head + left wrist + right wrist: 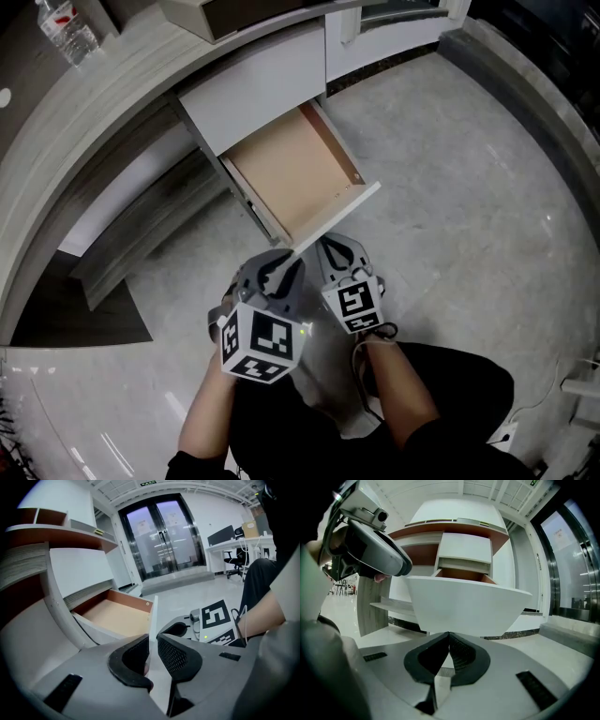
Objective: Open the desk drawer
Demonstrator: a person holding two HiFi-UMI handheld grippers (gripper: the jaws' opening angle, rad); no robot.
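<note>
- Left gripper (291, 262), marker cube uppermost, held low in front of the person's lap. Its jaws are clamped across the thin white drawer front (347, 208), near that panel's left end. In the left gripper view the panel edge (152, 616) runs straight up from between the jaws of the left gripper (153, 641).
- Right gripper (328, 246), just beside the left one. Its jaws are pressed together with nothing between them. In the right gripper view the tips of the right gripper (448, 637) meet right under the lower edge of the drawer front (464, 606); whether they touch it cannot be told.
- Drawer (291, 169), pulled well out of the curved desk (112, 84), with its tan bottom board showing. Its front edge slants across the floor towards the person.
- Floor (450, 187), grey stone, lying open to the right of the drawer. In the left gripper view it runs on to the glass doors (161, 541).
- Water bottle (67, 33), on the desktop at far left, well apart from the drawer.
</note>
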